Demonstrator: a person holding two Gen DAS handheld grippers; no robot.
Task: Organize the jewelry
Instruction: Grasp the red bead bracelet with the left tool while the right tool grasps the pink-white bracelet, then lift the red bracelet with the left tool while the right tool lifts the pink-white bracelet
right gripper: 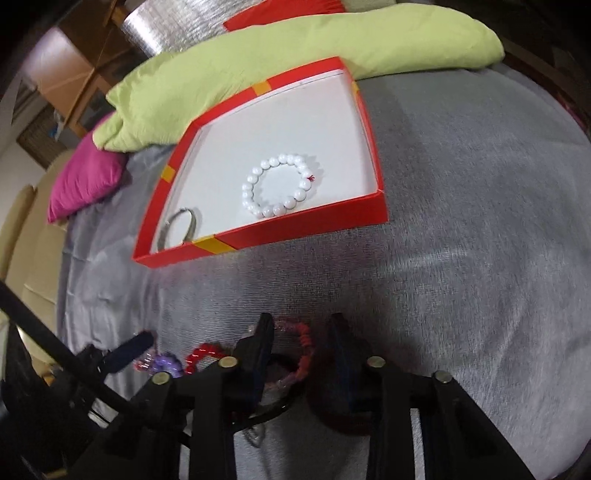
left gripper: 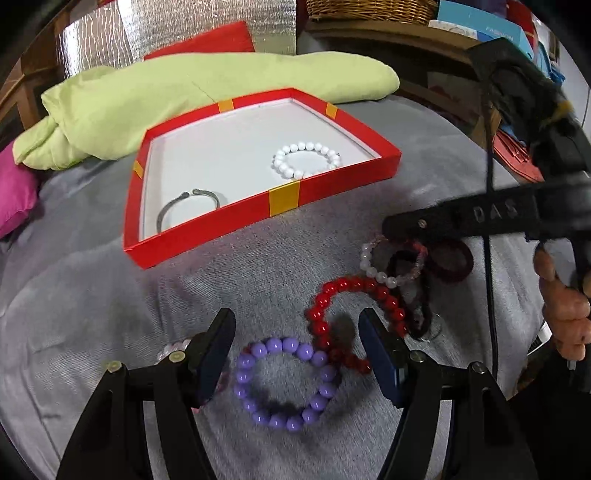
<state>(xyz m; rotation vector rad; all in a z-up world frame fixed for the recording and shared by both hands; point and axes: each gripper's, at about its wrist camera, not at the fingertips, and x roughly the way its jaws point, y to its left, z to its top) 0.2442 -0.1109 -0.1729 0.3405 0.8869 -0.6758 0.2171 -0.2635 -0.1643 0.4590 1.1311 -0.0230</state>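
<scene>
A red tray [left gripper: 284,201] with a white floor holds a white bead bracelet [left gripper: 306,160] and a metal bangle [left gripper: 184,210]; it also shows in the right wrist view [right gripper: 295,232], with the white bracelet [right gripper: 280,188] and bangle [right gripper: 181,229]. My left gripper [left gripper: 297,347] is open, low over a purple bead bracelet [left gripper: 286,384] that overlaps a red bead bracelet [left gripper: 354,314]. A pale pearl and pink bracelet [left gripper: 388,264] and dark hair ties [left gripper: 450,262] lie beyond. My right gripper [right gripper: 303,350] is open over a red and pink bracelet [right gripper: 295,350] in that pile.
Everything lies on a grey cloth [left gripper: 92,314]. A light green pillow [left gripper: 166,103] and a magenta cushion [right gripper: 88,181] lie behind the tray. A wicker basket [left gripper: 369,9] and boxes stand at the back right.
</scene>
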